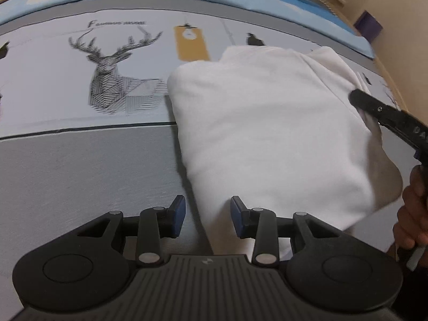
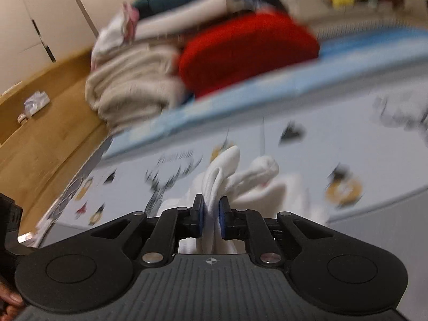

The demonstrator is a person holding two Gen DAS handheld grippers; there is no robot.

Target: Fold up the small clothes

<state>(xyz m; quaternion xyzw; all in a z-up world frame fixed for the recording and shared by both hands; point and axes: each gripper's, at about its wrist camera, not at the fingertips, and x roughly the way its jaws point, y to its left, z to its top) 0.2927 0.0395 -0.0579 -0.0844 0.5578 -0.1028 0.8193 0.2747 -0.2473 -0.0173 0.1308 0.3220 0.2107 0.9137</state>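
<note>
White garment point(image 1: 267, 133) lies part-folded on printed bedsheet point(image 1: 80, 160). Right gripper point(image 2: 211, 211) pinches its bunched edge, likely to carry a fold; left gripper point(image 1: 207, 214) hovers half-open, empty, over near edge.

We can make out little writing. Above the deer print point(image 1: 117, 72) on the bed sheet point(image 1: 67, 160), ahead and left of the left claw point(image 1: 208, 215), a cursive line begins with "F"; the rest is illegible.
</note>
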